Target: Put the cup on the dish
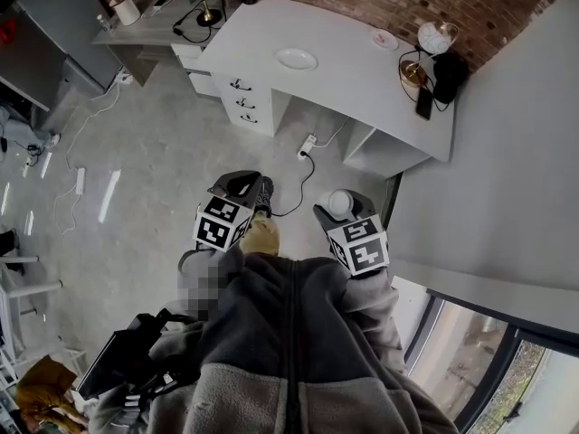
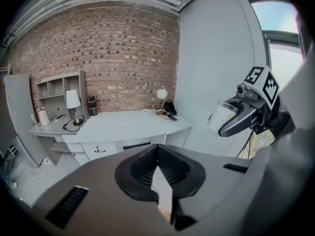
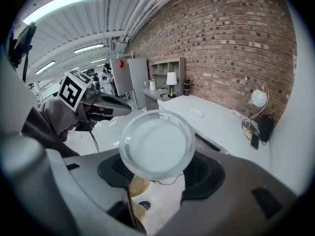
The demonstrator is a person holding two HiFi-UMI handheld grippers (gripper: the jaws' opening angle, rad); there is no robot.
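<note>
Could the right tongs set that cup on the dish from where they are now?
Probably not yet: the right tongs hold the cup well short of the desk bearing the dish. Open floor lies between.

Bright, even daylight; strong fisheye-warped, dark-vignetted edges.

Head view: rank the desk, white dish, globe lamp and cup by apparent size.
1. desk, by far the largest
2. white dish and globe lamp: look alike, not ranked
3. cup: smallest, though nearest the camera
</note>
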